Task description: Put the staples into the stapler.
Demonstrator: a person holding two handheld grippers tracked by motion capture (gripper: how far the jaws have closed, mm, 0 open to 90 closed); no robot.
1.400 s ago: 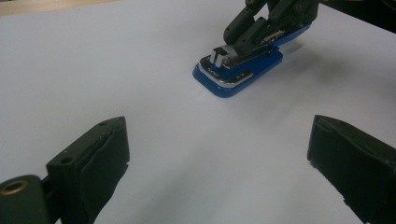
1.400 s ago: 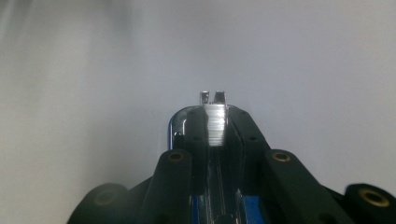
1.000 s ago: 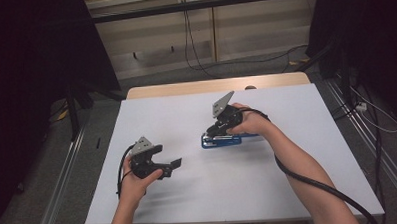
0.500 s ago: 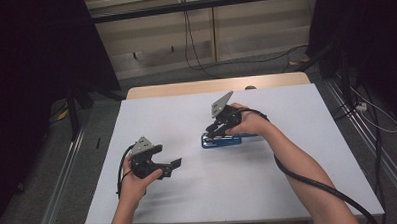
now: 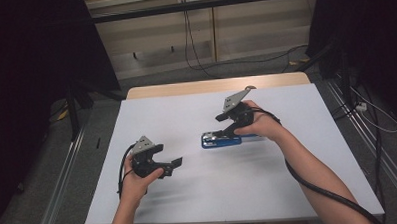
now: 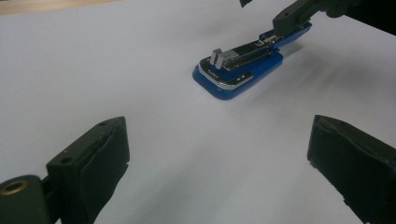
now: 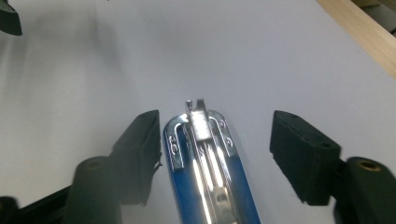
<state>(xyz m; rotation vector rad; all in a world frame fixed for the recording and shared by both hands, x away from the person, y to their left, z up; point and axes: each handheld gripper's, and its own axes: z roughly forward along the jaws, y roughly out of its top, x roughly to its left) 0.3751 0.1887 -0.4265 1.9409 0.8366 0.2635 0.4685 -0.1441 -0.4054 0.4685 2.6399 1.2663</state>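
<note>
The stapler (image 5: 226, 138) lies flat on the white sheet (image 5: 176, 118), near its middle and a little toward the right edge, its long axis roughly parallel to the near edge. Its metal front end points toward the left edge; its rear end lies under the right gripper (image 5: 233, 131). In the right gripper view the stapler (image 7: 205, 158) runs up between the 2 jaws with its silver top and blue base showing, the front tip pointing away from the camera. The right gripper's jaws have just been opening: they stand spread, the stapler between them, one pad close beside its side and the other clearly apart from it. The left gripper (image 5: 158, 166) sits near the sheet's near-left corner, jaws spread wide with only bare sheet between them; in its view the stapler (image 6: 238, 70) lies well ahead. The sheet covers a wooden table (image 5: 210, 85), whose far edge shows as a tan strip. Beyond it stand pale panels with cables (image 5: 194, 47) trailing onto grey floor, and dark curtains hang at both sides. The stapler's rear is cut off in the right gripper view and hidden by the hand in the high view; whether the nearer pad touches it is hard to tell.
</note>
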